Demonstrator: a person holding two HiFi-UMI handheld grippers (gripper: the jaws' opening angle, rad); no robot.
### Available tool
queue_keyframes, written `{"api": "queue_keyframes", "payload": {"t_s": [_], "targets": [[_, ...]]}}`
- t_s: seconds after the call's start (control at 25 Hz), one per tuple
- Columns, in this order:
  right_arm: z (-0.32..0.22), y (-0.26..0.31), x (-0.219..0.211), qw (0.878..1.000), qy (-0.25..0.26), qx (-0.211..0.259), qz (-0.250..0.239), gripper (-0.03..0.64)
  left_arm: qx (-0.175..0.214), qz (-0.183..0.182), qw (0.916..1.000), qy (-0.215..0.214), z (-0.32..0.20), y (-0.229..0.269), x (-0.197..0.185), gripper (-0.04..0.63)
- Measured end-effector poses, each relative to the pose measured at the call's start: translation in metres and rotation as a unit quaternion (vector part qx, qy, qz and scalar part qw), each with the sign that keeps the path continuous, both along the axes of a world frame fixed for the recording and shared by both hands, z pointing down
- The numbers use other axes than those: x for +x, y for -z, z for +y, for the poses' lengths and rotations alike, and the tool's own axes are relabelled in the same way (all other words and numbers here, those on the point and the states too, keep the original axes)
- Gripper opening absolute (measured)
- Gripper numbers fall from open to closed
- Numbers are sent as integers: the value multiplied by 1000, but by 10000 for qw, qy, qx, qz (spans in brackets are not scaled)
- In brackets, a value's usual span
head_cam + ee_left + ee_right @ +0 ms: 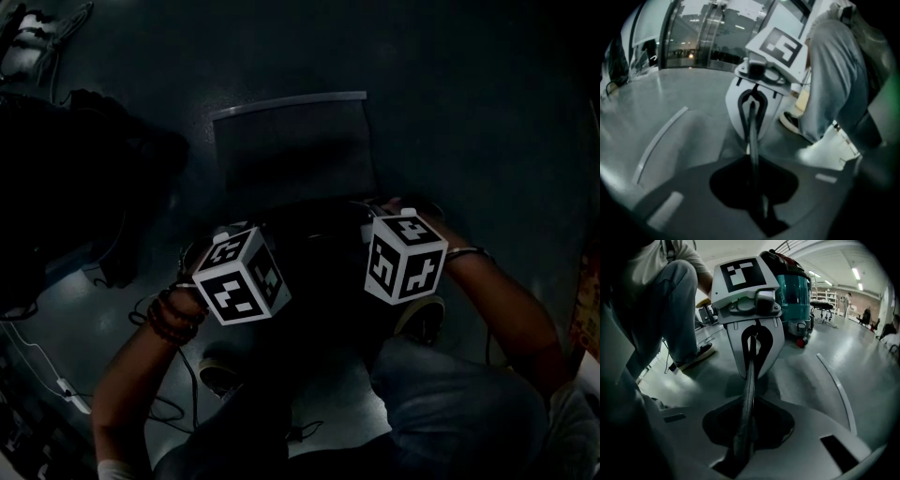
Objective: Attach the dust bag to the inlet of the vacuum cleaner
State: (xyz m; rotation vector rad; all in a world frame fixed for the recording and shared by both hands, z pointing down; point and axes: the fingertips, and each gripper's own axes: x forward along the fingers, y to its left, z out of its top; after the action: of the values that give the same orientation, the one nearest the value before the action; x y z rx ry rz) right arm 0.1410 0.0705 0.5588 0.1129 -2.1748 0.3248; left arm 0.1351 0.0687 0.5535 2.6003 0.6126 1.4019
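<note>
Right gripper view is looking straight across at the left gripper, and both grippers are pinching the same thin, dark edge of the dust bag, which is running edge-on from one pair of jaws to the other. The right gripper is closing on its end just as tightly, with no gap showing beside the material. Gripping at opposite ends seems meant to be keeping the bag's mouth taut and flat, so it can be lined up squarely instead of sagging. Beyond the grippers, what appears to be the bag's grey body is lying spread on the floor, with a pale strip along its far end. The vacuum cleaner, a teal machine, is standing well apart from the bag, behind the left gripper. Its inlet is not showing from here, so the bag is evidently not yet attached and is being readied for carrying over
</note>
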Motion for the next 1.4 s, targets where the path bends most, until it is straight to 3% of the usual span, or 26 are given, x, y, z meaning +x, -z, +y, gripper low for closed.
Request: {"api": "queue_keyframes", "payload": {"t_s": [0.16,0.36,0.92,1.24,1.4], "targets": [[5,6,6,9969,-115,732,270,44,762,156,9970,-11,4,6,0,29],[4,14,10,9902,-149,1308,466,43,1596,384,9863,151,6,17,3,29],[-19,100,-22,9775,177,2062,402,38,2154,400,9738,604,-17,100,-28,28],[-36,186,-62,9575,969,2667,517,38,2500,423,9597,1214,-33,184,-69,28],[-44,231,-86,9474,1287,2873,579,38,2484,502,9558,1491,-39,228,-93,28]]}}
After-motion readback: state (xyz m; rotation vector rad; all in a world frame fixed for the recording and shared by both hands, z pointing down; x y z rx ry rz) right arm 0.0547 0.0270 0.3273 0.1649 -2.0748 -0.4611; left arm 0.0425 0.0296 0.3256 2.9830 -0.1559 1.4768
